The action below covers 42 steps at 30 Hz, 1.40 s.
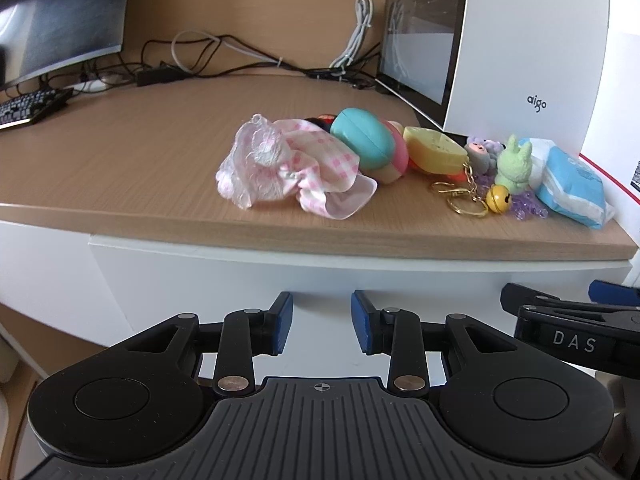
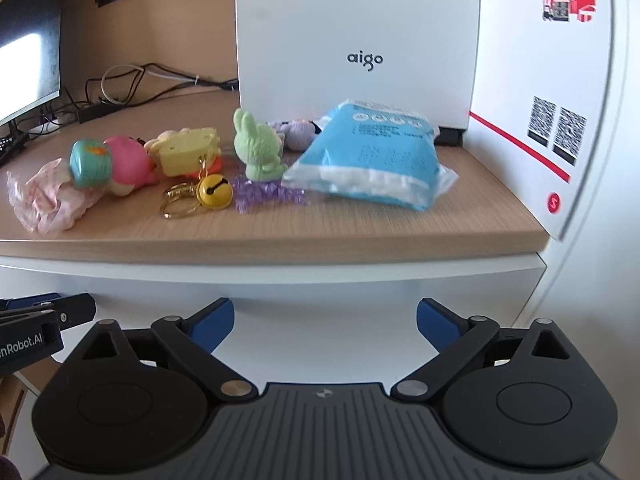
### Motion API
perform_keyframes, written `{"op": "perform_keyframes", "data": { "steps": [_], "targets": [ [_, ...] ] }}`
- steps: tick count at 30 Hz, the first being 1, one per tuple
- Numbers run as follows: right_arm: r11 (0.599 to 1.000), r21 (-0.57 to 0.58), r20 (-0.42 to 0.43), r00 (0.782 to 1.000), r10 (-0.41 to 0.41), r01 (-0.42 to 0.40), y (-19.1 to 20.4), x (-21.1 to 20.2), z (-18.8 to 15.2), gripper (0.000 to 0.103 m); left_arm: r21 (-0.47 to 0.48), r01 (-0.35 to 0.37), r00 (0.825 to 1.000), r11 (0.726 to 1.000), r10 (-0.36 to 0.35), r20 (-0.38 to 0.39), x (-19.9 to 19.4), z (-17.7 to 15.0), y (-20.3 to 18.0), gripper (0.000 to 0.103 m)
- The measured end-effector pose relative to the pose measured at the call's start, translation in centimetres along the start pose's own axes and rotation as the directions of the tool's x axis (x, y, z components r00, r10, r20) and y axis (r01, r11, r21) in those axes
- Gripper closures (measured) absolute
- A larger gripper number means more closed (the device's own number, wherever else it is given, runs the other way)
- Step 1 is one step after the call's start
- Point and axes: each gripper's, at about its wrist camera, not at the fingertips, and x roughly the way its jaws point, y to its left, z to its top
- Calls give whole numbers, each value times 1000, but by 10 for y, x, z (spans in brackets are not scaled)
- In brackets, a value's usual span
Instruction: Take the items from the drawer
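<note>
Both the left gripper (image 1: 322,322) and the right gripper (image 2: 325,326) hang spread and empty just before the white drawer front (image 1: 304,280), which runs sideways under the counter (image 1: 120,168) edge and looks shut, neither clearly nearer, its contents hidden.

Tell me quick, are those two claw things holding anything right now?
Left gripper: open, holding nothing.
Right gripper: open wide, holding nothing.
</note>
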Motion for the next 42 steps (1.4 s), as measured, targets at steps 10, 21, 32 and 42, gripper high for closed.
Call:
{"op": "perform_keyframes", "data": {
  "steps": [10, 21, 32, 42],
  "targets": [
    [999, -53, 75, 997, 17, -13, 10, 8, -3, 0, -41, 21, 998, 999, -24, -53, 22, -6, -6, 63],
    [999, -35, 17, 1000, -21, 22, -2, -2, -14, 0, 55, 48, 998, 997, -50, 24, -13, -11, -15, 63],
    [995, 92, 35, 998, -43, 40, -23, -133, -28, 0, 95, 55, 998, 994, -57, 16, -139, -36, -23, 63],
    [995, 46, 71, 993, -93, 90, -25, -190, -56, 0, 103, -8, 996, 995, -1, 86, -202, -45, -25, 64]
  ]
}}
